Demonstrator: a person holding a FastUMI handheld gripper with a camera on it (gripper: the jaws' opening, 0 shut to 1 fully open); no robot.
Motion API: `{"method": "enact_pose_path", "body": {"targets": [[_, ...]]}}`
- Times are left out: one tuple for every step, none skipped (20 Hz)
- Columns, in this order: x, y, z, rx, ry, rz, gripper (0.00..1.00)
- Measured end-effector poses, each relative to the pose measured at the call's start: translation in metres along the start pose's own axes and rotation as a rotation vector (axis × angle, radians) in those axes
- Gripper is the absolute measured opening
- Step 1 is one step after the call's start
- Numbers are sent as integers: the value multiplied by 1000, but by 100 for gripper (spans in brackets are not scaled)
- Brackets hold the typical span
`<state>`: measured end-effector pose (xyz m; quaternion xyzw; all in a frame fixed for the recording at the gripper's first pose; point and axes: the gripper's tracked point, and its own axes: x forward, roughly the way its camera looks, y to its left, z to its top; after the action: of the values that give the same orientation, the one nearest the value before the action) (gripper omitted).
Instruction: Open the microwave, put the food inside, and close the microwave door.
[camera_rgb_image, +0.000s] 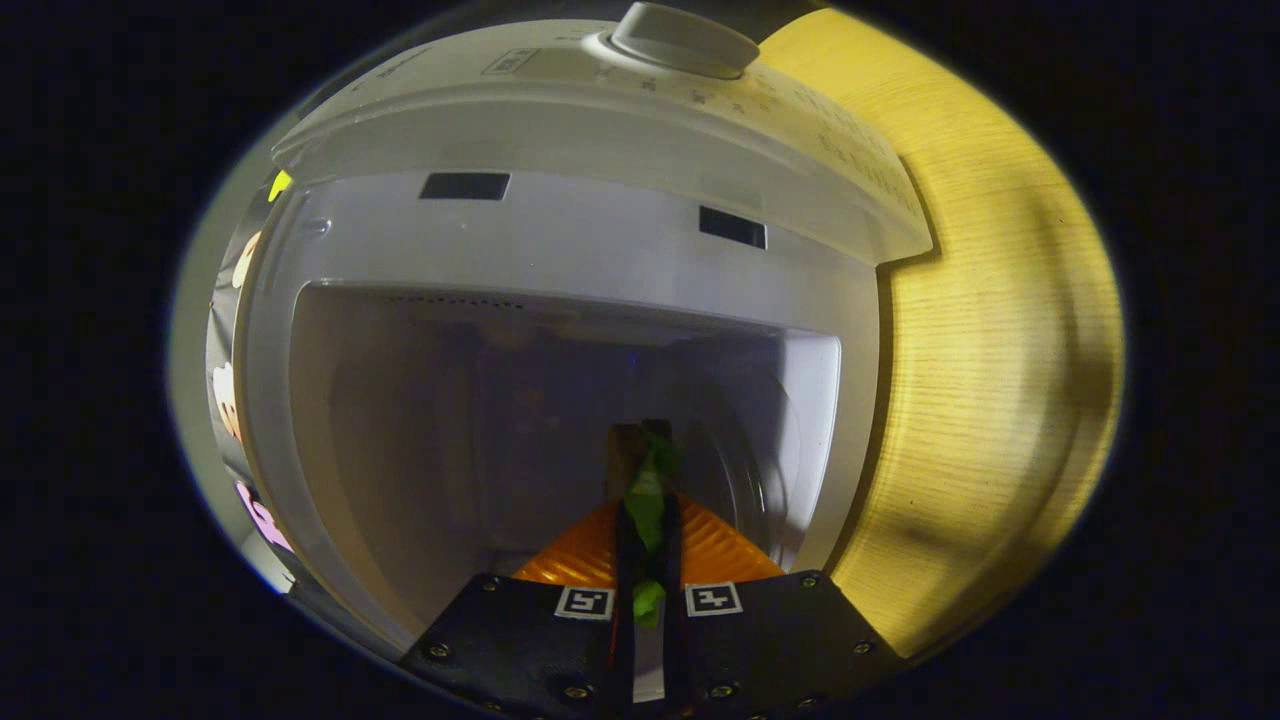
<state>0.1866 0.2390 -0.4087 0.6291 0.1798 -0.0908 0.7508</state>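
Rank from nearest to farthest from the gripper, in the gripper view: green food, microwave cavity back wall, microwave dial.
1. green food: pinched between the fingers of the gripper.
2. microwave cavity back wall: straight beyond the fingertips, inside the open microwave.
3. microwave dial: on the control panel, above the cavity opening.

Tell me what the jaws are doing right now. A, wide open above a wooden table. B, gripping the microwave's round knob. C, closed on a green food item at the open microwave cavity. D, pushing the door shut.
C: the gripper has its jaws nearly together, pinching the green food item, with the open cavity of the microwave just ahead.
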Motion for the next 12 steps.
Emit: {"method": "enact_pose_path", "body": {"targets": [[1, 1, -2, -4, 4, 1, 12], [2, 0, -4, -10, 9, -5, 12], [3, -1, -5, -12, 17, -10, 12], [4, -2, -4, -8, 23, -17, 12], [4, -4, -5, 13, 39, -29, 15], [5, -3, -4, 44, 54, -17, 23], [3, -4, -4, 68, 73, -14, 26], [2, -6, -4, 65, 84, -9, 32], [-2, -5, -1, 47, 87, 2, 34], [-7, -2, 0, 6, 87, 14, 43], [-11, 0, 0, -35, 93, 21, 48], [-19, 2, 0, -68, 112, 27, 62]]}}
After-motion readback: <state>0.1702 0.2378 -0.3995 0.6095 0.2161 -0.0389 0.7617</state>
